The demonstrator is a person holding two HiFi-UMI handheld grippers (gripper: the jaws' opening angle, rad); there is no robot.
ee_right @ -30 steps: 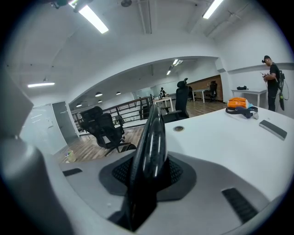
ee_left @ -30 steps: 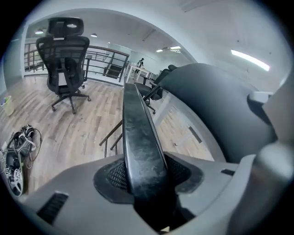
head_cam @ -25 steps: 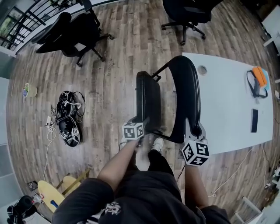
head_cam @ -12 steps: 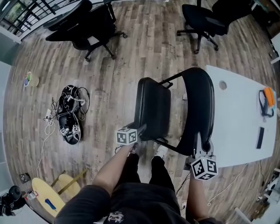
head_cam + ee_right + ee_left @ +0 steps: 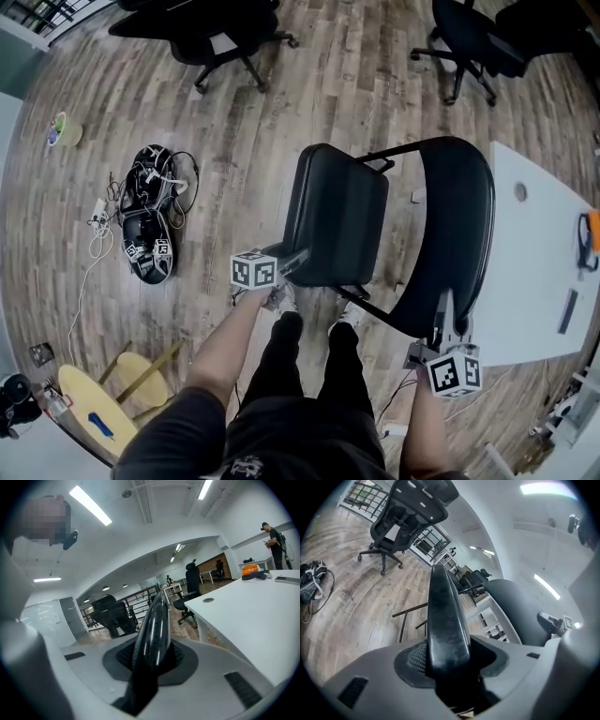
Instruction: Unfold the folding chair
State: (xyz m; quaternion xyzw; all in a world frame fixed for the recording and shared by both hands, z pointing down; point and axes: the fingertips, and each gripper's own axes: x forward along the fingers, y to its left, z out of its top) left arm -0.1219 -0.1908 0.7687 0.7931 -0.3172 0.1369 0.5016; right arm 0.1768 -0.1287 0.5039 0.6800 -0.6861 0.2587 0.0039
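One folding chair, black, stands on the wooden floor directly in front of the person, just beside the left edge of a white tabletop. Its one padded seat and one curved backrest are spread apart, with thin black frame tubes joining them.

There are two hand-held grippers, each with one marker cube. The left hand-held gripper is clamped on the near edge of the seat; in the left gripper view the seat's edge runs straight up from between its pads. The right hand-held gripper is clamped on the near rim of the backrest; its jaws have just been closing, and in the right gripper view the thin glossy rim sits pinched between its pads.

The person's two shoes are planted on the floor under the near side of the chair.

Further out, two black office chairs show their wheeled bases near the far edge of the floor. To the left lie one tangled bundle of black gear and cables and one small cup. One yellow round board lies at the near left corner. On the tabletop lie one dark flat slab and one orange item.
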